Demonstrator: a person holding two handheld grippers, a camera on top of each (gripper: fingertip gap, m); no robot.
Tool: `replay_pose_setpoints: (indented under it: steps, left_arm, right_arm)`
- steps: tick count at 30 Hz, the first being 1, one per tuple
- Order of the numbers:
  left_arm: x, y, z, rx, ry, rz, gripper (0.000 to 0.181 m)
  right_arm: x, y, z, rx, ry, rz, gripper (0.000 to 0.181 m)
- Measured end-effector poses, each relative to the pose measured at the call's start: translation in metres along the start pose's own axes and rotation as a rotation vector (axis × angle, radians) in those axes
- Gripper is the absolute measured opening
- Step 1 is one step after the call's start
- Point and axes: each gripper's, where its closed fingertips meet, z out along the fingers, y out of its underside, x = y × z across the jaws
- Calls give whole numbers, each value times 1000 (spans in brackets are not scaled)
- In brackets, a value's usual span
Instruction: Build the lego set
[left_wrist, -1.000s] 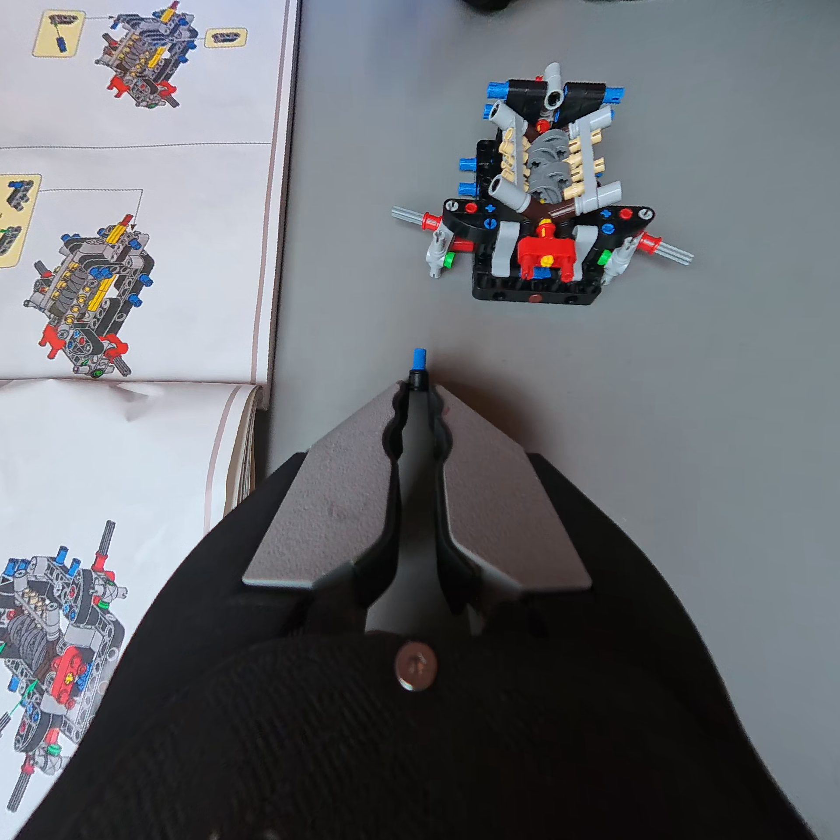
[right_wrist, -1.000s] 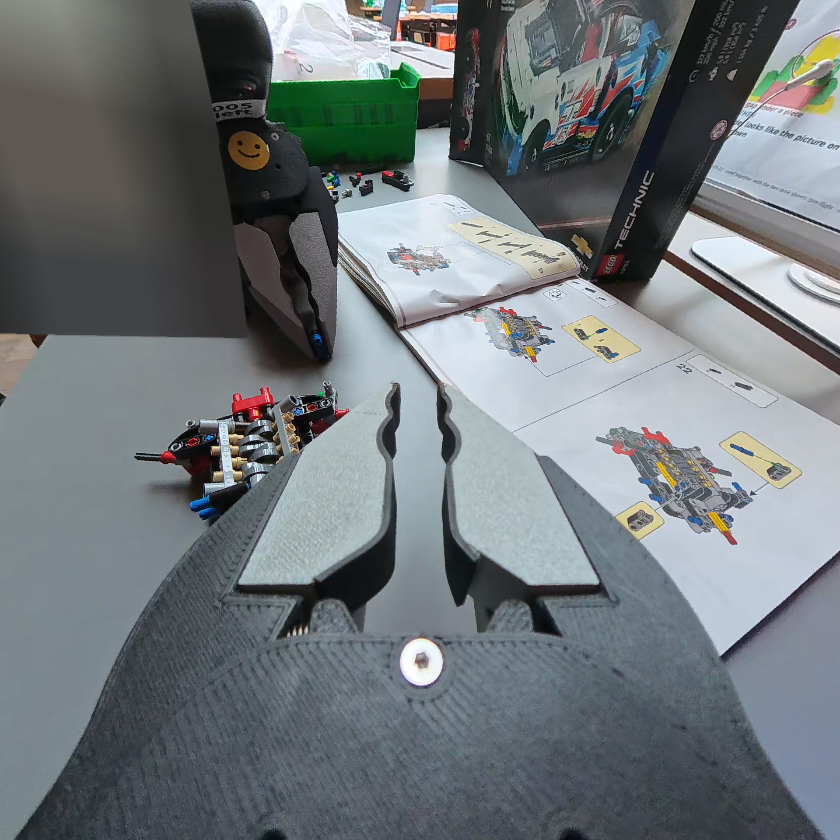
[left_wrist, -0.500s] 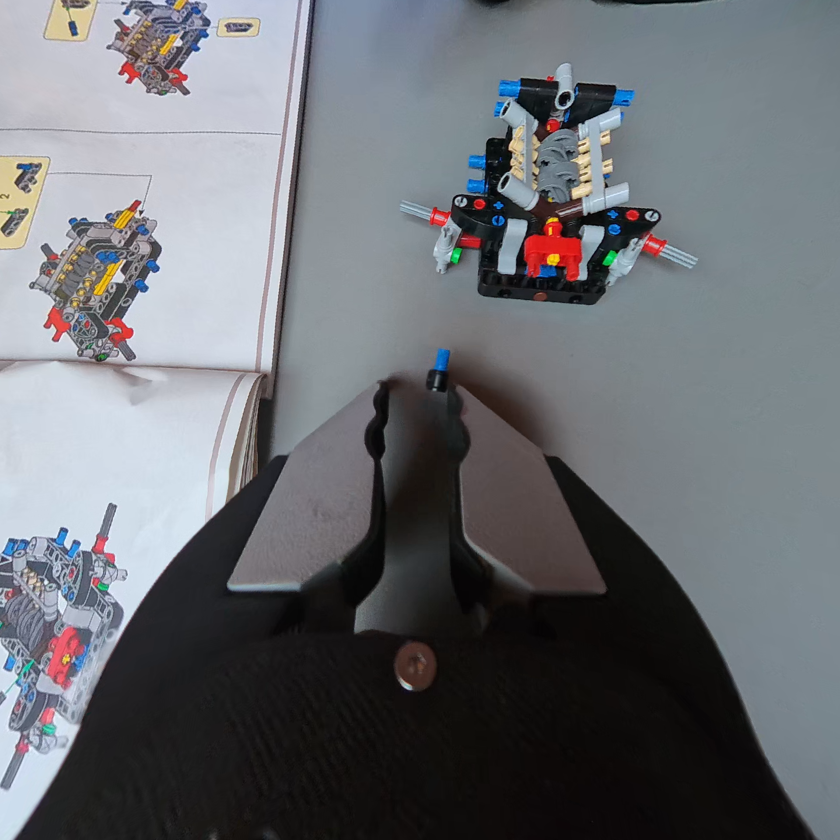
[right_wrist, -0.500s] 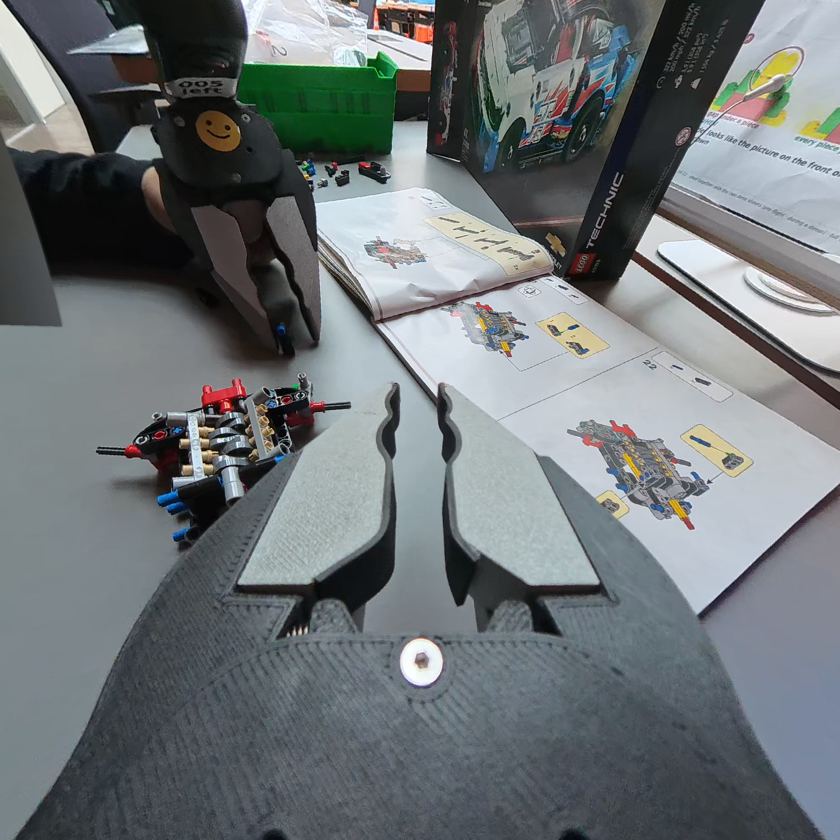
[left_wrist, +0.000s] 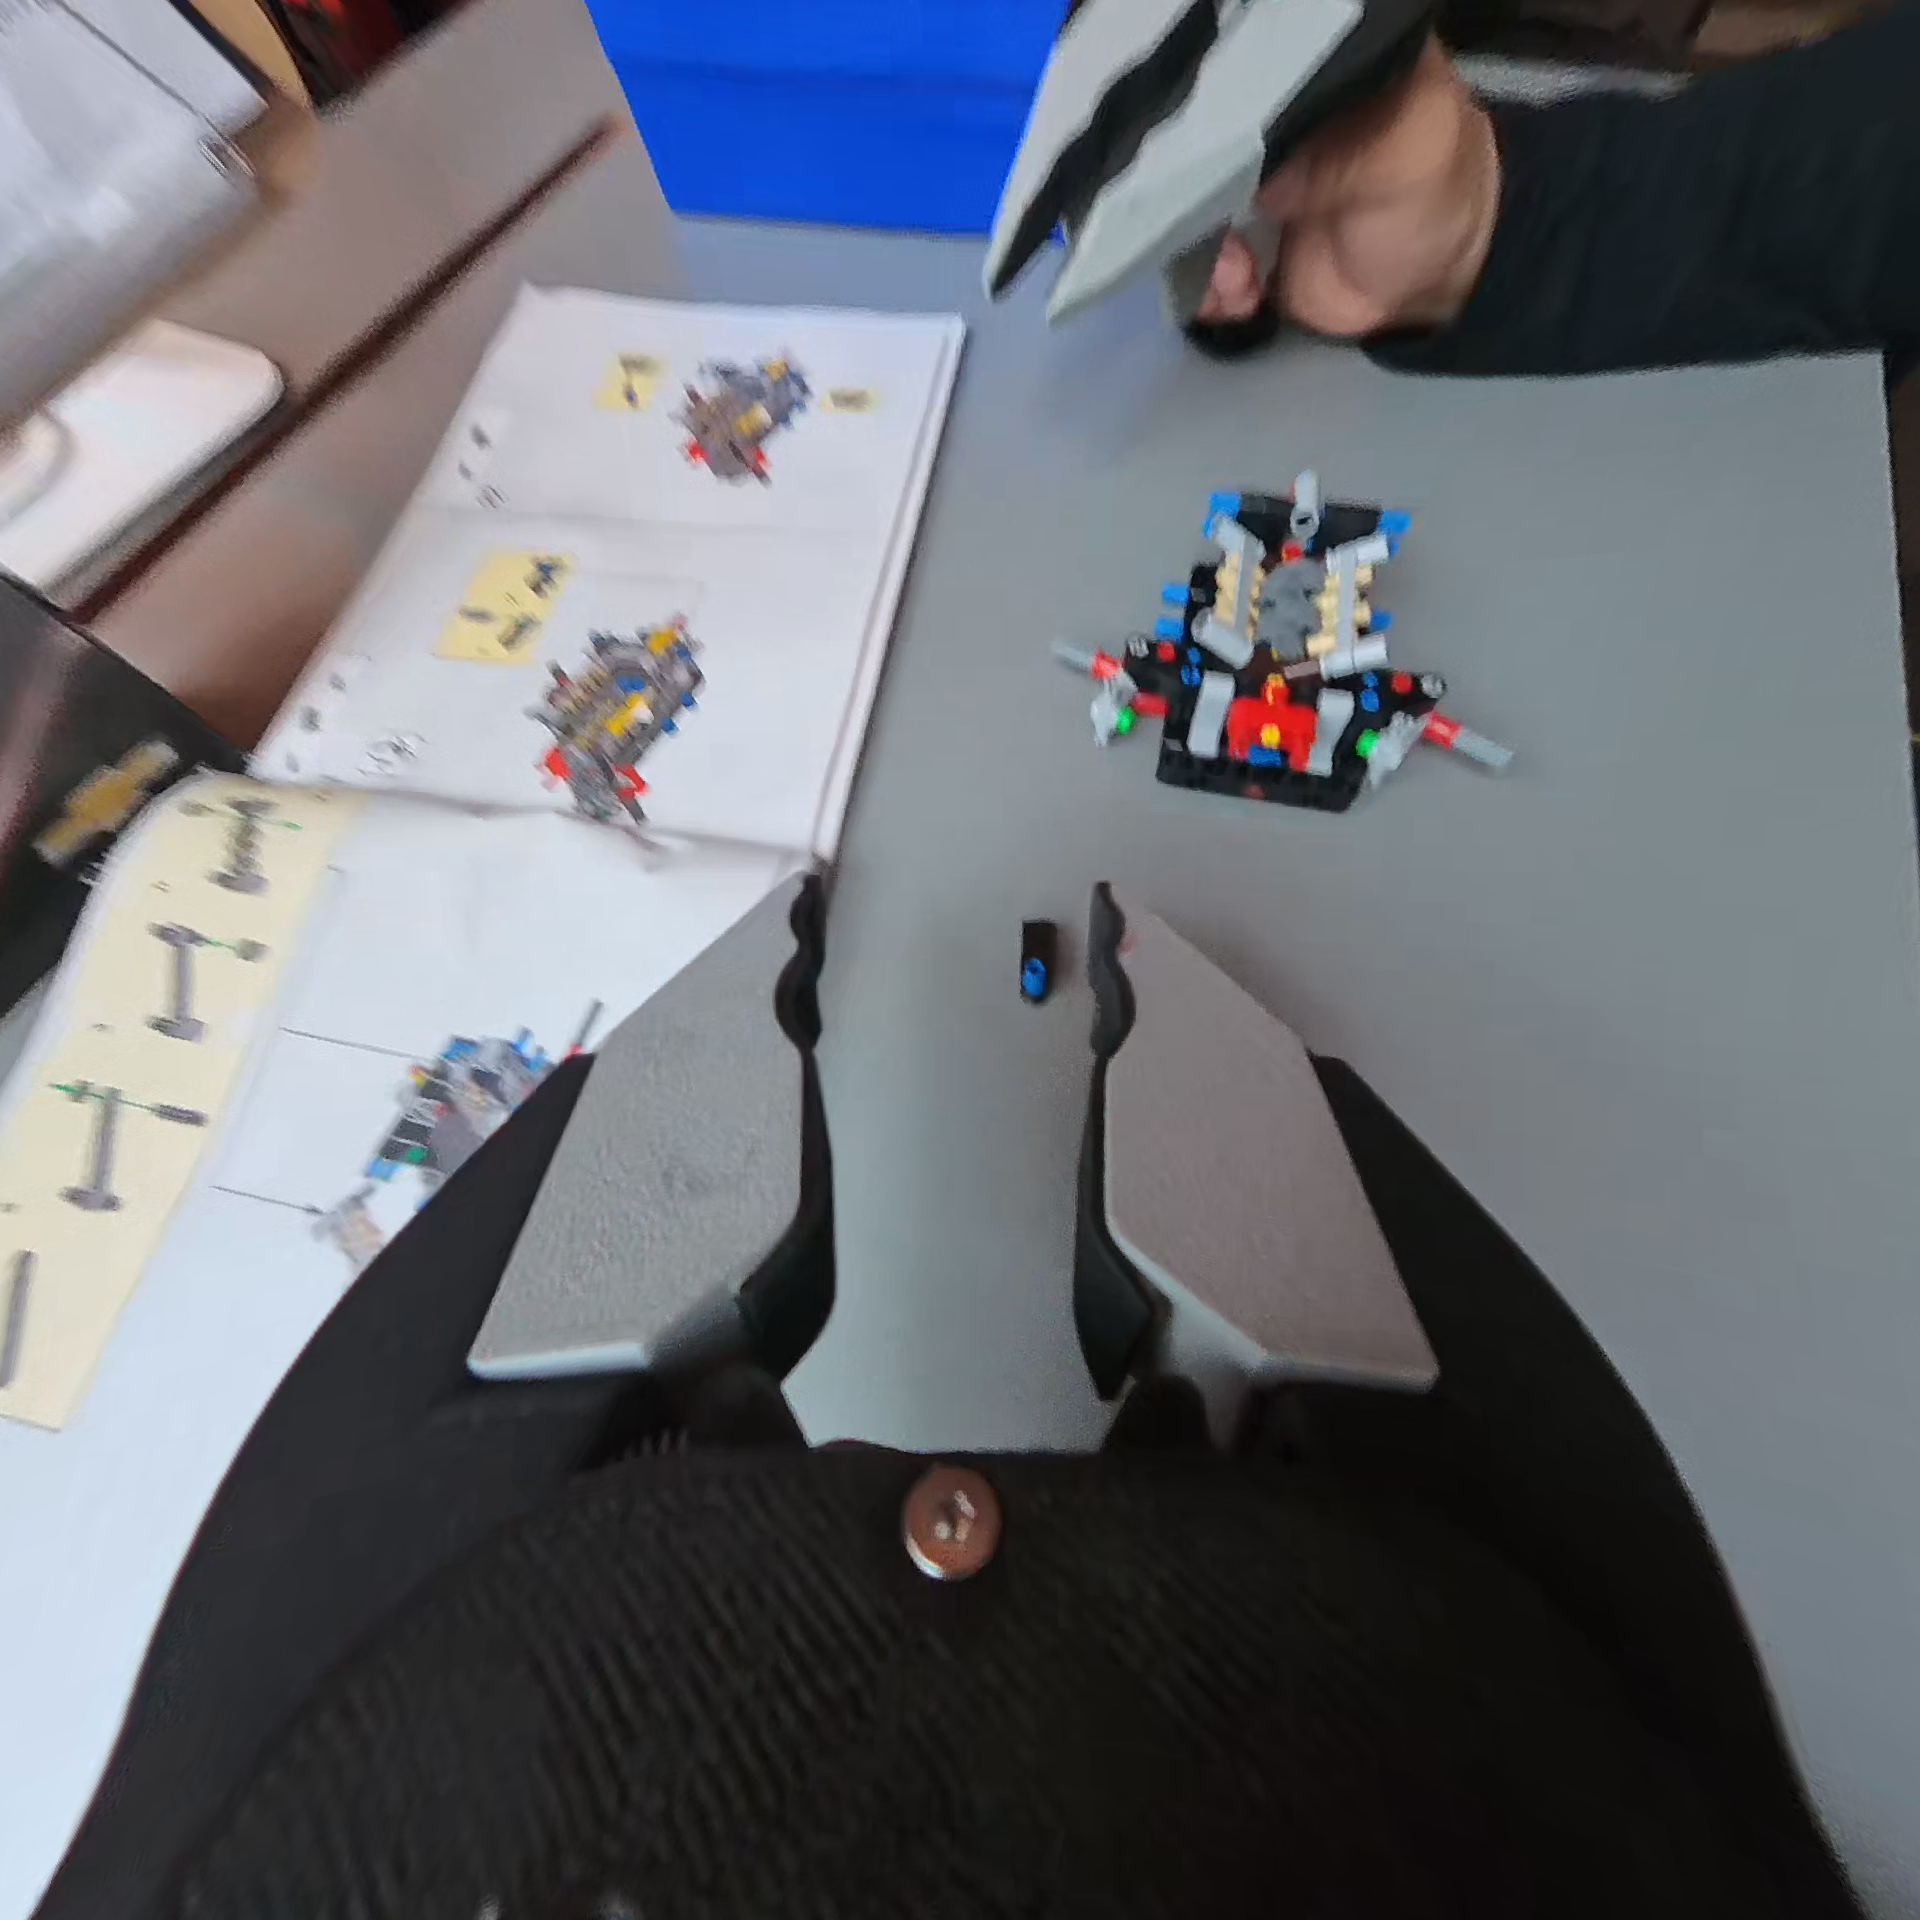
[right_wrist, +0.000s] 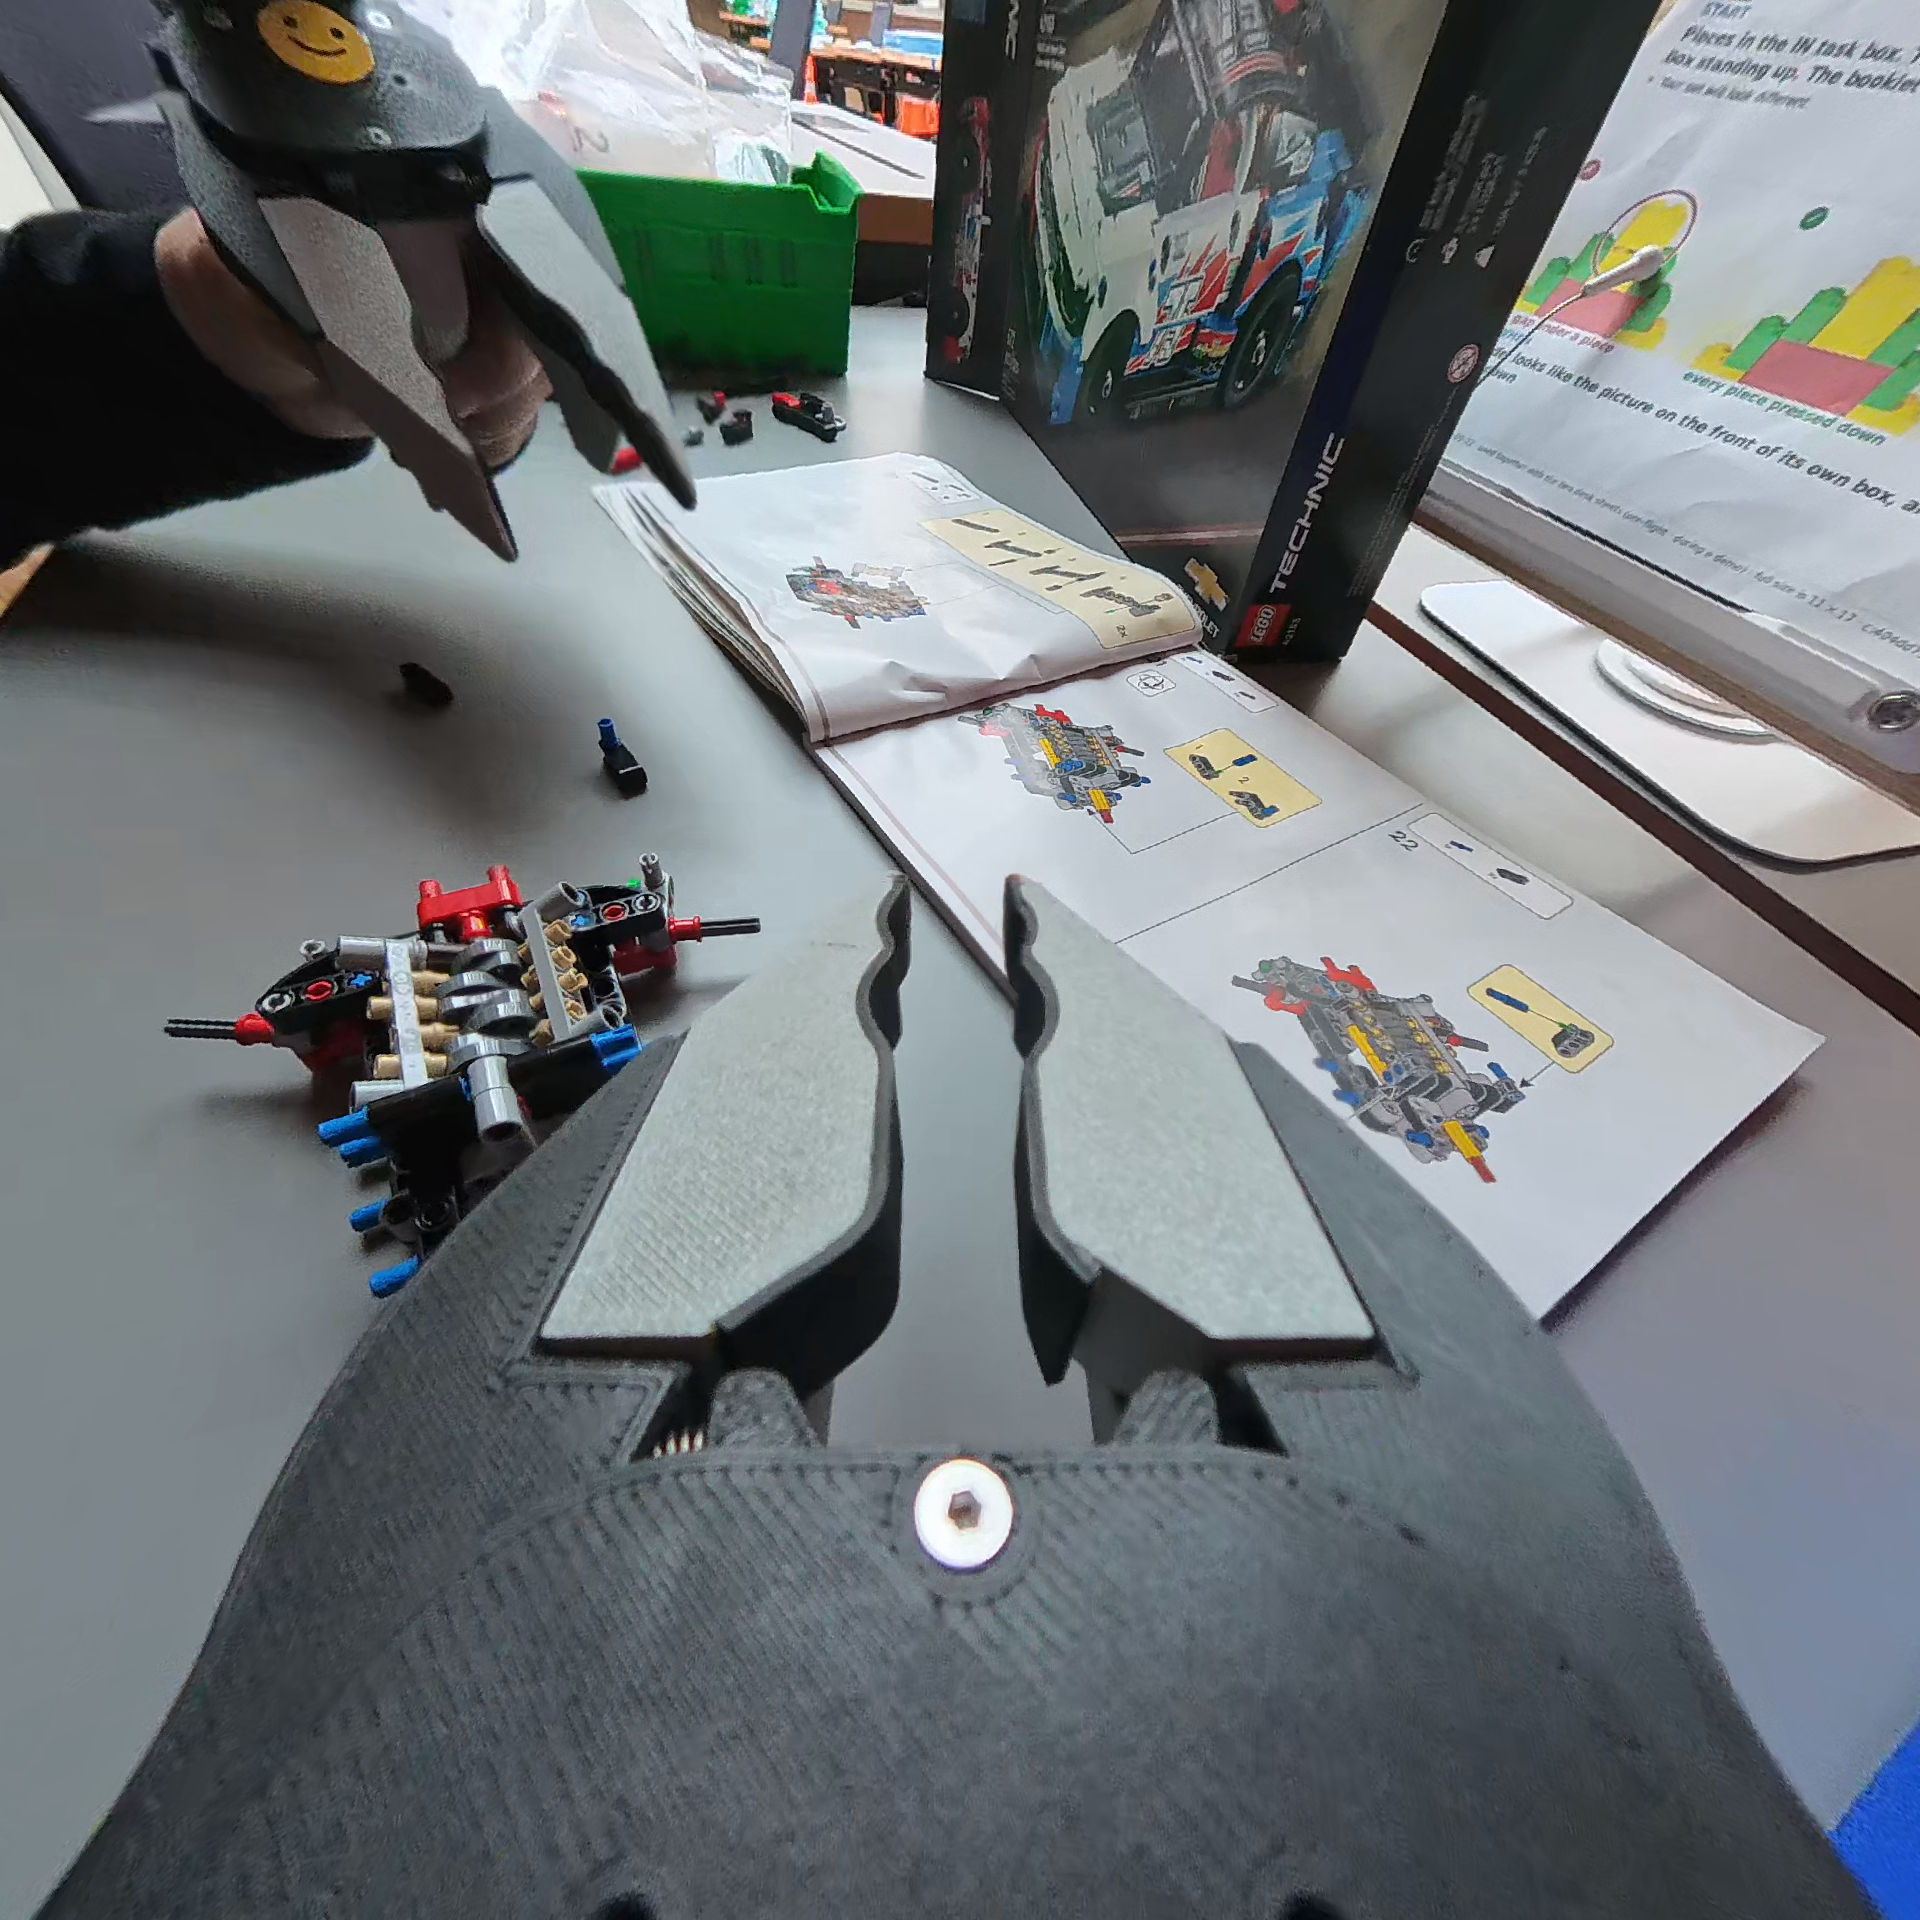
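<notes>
The partly built lego engine model (left_wrist: 1288, 655) lies on the grey table, also in the right wrist view (right_wrist: 468, 1008). A small black connector with a blue pin (left_wrist: 1036, 961) lies loose on the table between the model and my left gripper; it also shows in the right wrist view (right_wrist: 620, 758). My left gripper (left_wrist: 951, 914) is open, empty and raised above the table, seen from the right wrist view (right_wrist: 603, 520). My right gripper (right_wrist: 954, 904) is open a little and empty, near the model; it also shows in the left wrist view (left_wrist: 1039, 281).
The open instruction booklet (right_wrist: 1195, 831) lies beside the model, also in the left wrist view (left_wrist: 665, 582). The set's box (right_wrist: 1195, 260) stands behind it. A green bin (right_wrist: 727, 270), loose pieces (right_wrist: 800, 410), another small black piece (right_wrist: 424, 681) and a blue bin (left_wrist: 831, 104) are around.
My left gripper opened and let go of the black connector with the blue pin, which now lies on the table. The left gripper then lifted up and back.
</notes>
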Motion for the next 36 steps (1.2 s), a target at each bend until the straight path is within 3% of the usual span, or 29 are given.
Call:
replay_pose_setpoints:
  steps: [1, 6, 10, 14, 16, 17, 18, 20, 22, 25, 26, 29, 36]
  left_arm:
    - [-6, -14, -3, 52, -28, 14, 57]
    - [-18, -90, -15, 380, -52, 107, 80]
    - [-31, -97, -15, 446, -85, 34, 79]
    - [-35, -82, -9, 482, -105, 41, 69]
    - [-18, -73, -3, 473, 0, 79, 22]
    - [-16, -73, -3, 489, 4, 92, 15]
    - [-17, -73, -2, 496, -17, 94, 10]
    - [-18, -73, 0, 497, -18, 78, 17]
    - [-20, -72, 5, 492, -14, 31, 40]
    - [-17, -66, 15, 455, 15, 14, 40]
    - [-17, -64, 18, 442, 17, 13, 39]
    - [-14, -62, 24, 426, 33, 7, 39]
    - [-23, -65, 17, 455, -7, -15, 31]
  right_arm:
    - [1, -3, -2, 17, 2, 2, 19]
    - [8, -18, -15, 84, 29, 60, 66]
    - [12, -20, -17, 85, 60, 48, 76]
    - [11, -17, -11, 67, 65, 38, 70]
    - [8, -13, -7, 38, 58, 6, 25]
    - [6, -10, -5, 22, 48, -10, 16]
    - [7, -7, -3, 8, 57, -14, 22]
    - [9, -5, 0, -9, 78, -23, 34]
    - [9, -5, 1, -8, 79, -26, 39]
    - [5, -2, 0, -23, 55, -52, 2]
    - [3, -1, 1, -29, 48, -64, 1]
    - [0, -6, 1, -6, 47, -87, 20]
    - [4, -14, -2, 36, 92, -69, 22]
